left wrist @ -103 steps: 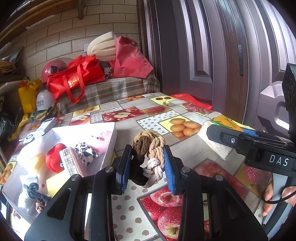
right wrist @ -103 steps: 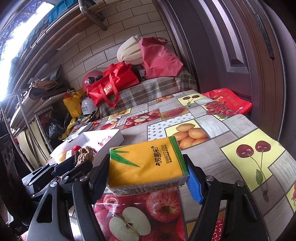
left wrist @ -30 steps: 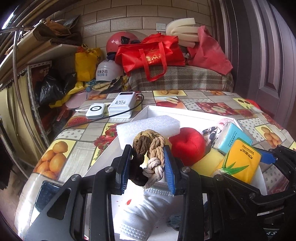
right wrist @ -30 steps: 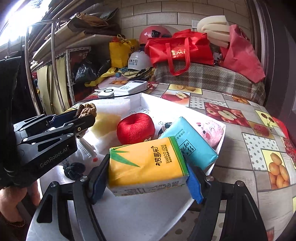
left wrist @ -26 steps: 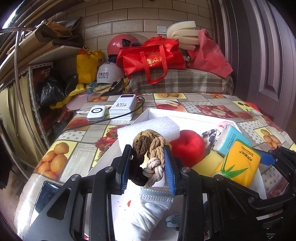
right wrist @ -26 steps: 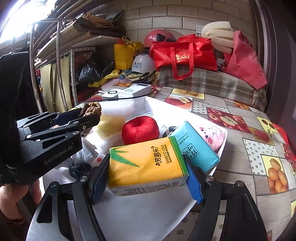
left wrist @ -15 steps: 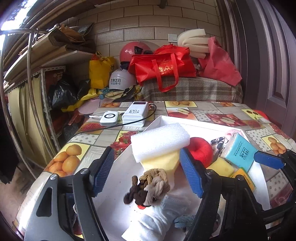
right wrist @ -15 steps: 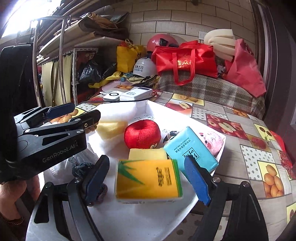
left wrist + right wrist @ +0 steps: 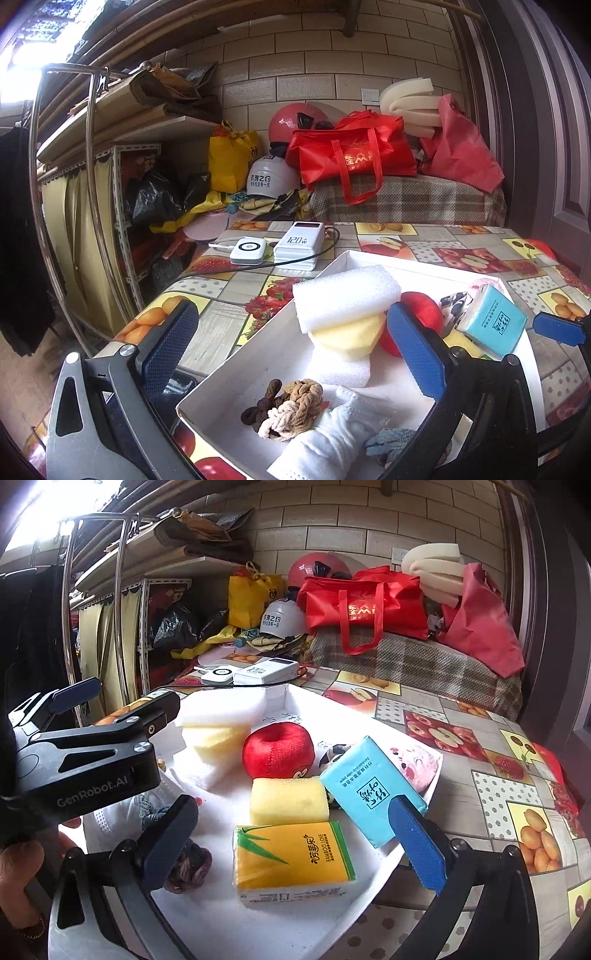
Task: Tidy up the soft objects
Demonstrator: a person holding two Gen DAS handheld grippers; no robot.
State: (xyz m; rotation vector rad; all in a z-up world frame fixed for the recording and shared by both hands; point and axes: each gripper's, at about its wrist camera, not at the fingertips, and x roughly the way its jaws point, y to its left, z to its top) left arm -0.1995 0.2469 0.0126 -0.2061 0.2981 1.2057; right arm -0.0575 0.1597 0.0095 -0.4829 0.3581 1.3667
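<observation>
A white box point(image 9: 266, 354) on the table holds soft things. In the left wrist view the brown and beige knotted rope point(image 9: 288, 408) lies in the box's near corner beside a white cloth point(image 9: 325, 443). My left gripper point(image 9: 295, 350) is open and empty above it. In the right wrist view the yellow tissue pack point(image 9: 293, 860) lies in the box point(image 9: 221, 923), next to a blue tissue pack point(image 9: 369, 794), a yellow sponge point(image 9: 288, 799) and a red plush apple point(image 9: 279, 749). My right gripper point(image 9: 291, 838) is open and empty over the yellow pack.
White foam point(image 9: 345, 295) and yellow foam point(image 9: 347, 334) lie in the box. Two white power banks point(image 9: 299, 245) with a cable sit on the fruit-print tablecloth point(image 9: 461, 254) behind it. Bags and helmets pile up at the back; a door point(image 9: 546, 110) stands at the right.
Both grippers opened and let go: the rope dropped into the box's near corner, the yellow tissue pack now lies in the box. Both grippers have pulled back a little.
</observation>
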